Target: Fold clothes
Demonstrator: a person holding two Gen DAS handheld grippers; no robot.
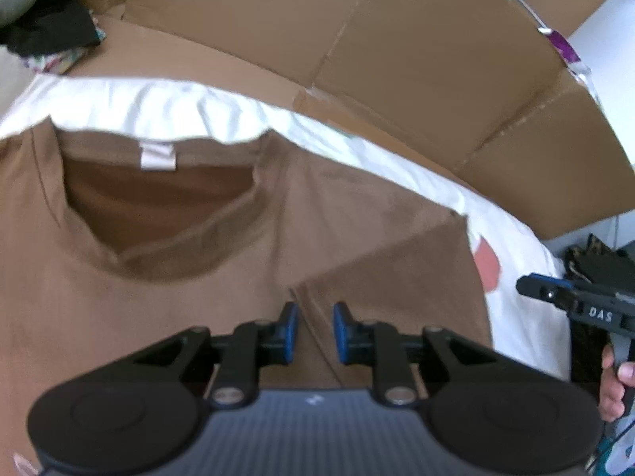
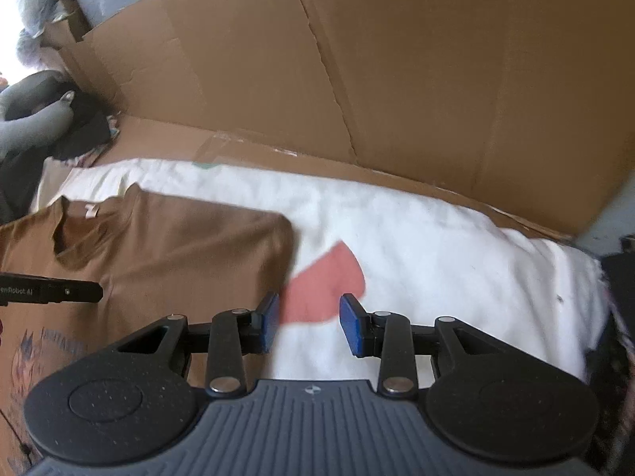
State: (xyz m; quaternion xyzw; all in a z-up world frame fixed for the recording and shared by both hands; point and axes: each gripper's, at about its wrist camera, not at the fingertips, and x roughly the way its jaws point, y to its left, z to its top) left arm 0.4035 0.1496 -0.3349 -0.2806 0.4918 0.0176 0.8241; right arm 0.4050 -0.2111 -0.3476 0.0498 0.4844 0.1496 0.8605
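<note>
A brown T-shirt lies flat on a white sheet, collar and white label toward the cardboard. Its right side is folded in, and the fold edge runs down between my left gripper's blue pads. My left gripper hovers over that edge, open by a narrow gap and pressing on no cloth. In the right wrist view the shirt lies at the left. My right gripper stands open over the sheet beside the shirt's folded edge, nothing between its fingers.
Cardboard panels stand as a wall behind the sheet. A pile of dark clothes lies at the far left, a dark bag at the right. The sheet bears a red patch. A hand holds the right gripper's handle.
</note>
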